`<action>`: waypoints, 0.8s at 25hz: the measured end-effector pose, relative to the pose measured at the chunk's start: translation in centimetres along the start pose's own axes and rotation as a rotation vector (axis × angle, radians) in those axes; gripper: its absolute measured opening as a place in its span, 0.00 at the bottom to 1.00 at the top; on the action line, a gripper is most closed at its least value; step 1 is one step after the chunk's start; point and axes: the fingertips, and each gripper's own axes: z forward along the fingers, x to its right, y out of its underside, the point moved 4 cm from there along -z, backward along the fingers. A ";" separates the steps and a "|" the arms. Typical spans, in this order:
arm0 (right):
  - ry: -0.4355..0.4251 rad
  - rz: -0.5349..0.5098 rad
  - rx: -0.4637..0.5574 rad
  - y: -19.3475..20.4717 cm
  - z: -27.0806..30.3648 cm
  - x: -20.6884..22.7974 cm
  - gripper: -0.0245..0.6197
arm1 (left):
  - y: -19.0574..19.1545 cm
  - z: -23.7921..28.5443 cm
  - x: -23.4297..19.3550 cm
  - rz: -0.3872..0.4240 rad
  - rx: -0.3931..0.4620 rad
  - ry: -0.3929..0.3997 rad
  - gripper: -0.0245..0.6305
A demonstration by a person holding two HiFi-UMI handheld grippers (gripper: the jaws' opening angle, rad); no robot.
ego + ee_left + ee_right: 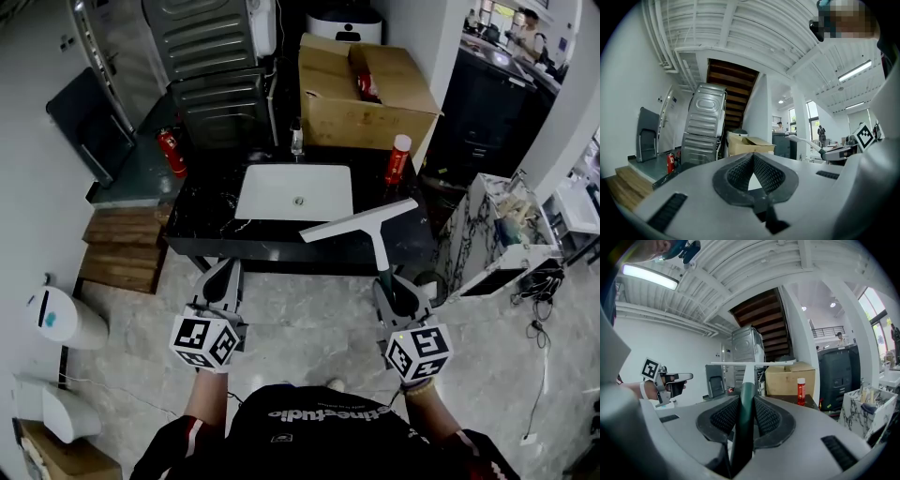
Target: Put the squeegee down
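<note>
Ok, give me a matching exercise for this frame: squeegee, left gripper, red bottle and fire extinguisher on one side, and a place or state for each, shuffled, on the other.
1. squeegee
2. left gripper
3. red bottle
4. fire extinguisher

A. stands on the dark counter, right of the white basin
B. shut, nothing between its jaws
C. off the counter, past its left end
D. clamped by its dark green handle in the right gripper

Pairs: 1-D, 2-B, 3-A, 4-C.
</note>
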 end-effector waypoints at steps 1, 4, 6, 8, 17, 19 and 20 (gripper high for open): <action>-0.013 0.002 -0.001 0.2 0.3 0.2 0.23 | 0.1 0.0 0.0 0.004 -0.001 -0.013 0.06; -0.053 0.004 -0.010 0.8 1.8 0.5 0.23 | 0.9 0.0 -0.4 0.009 -0.013 -0.052 0.06; -0.077 0.008 -0.022 1.2 3.1 0.4 0.23 | 1.4 0.1 -1.2 0.009 -0.033 -0.076 0.06; -0.096 0.003 -0.033 1.6 4.8 0.2 0.23 | 1.9 0.3 -2.5 0.006 -0.045 -0.100 0.06; -0.133 -0.030 -0.066 0.7 18.7 -2.4 0.23 | 3.7 6.6 -14.7 -0.020 -0.018 -0.157 0.06; -0.126 -0.015 -0.063 0.0 23.0 -3.4 0.23 | 3.7 8.5 -18.8 -0.033 -0.011 -0.163 0.06; -0.129 -0.004 -0.057 -0.5 25.2 -4.2 0.23 | 3.4 9.3 -20.9 -0.038 -0.007 -0.168 0.06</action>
